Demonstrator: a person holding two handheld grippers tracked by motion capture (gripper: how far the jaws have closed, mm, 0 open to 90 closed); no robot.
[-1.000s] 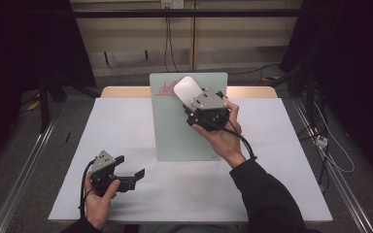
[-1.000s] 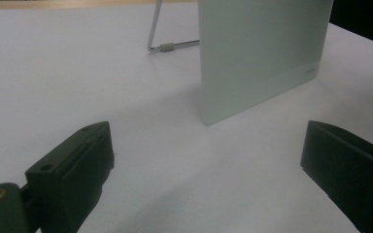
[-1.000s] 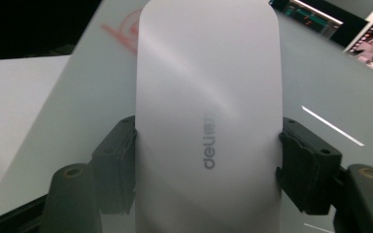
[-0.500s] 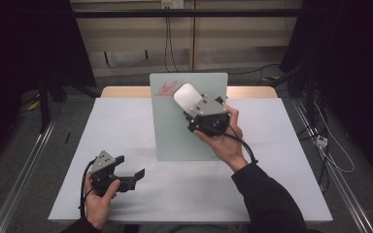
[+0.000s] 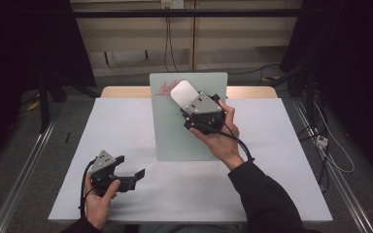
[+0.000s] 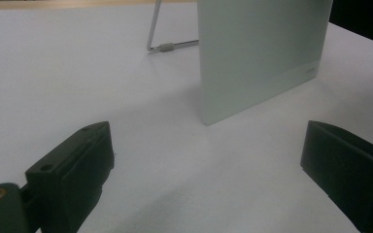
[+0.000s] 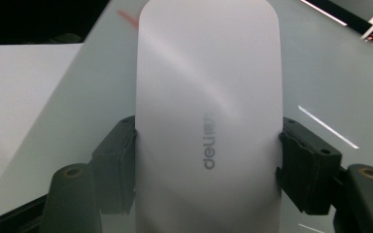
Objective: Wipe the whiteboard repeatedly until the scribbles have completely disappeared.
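Right gripper: a hand holds it up over the far middle of the worktop. Its fingers are closed on the two long sides of a white eraser.
White eraser: long, flat and smooth with round ends. It has the grey word "deli" on it. In the high view, the white eraser sits against the top part of the board, near a red scribble.
Board: pale green and glassy. It stands tilted back in the middle of the worktop. In the left gripper view the board leans on a thin metal leg behind it.
Red scribble: at the top left corner of the board, just beside the eraser. A red bit of it peeks out by the eraser in the right gripper view.
Left gripper: the other hand holds it low at the near left of the worktop, well apart from the board. Its fingers are spread wide, and all that lies between them is the white worktop.
Worktop: covered with a white sheet, with a strip of wood at the far edge.
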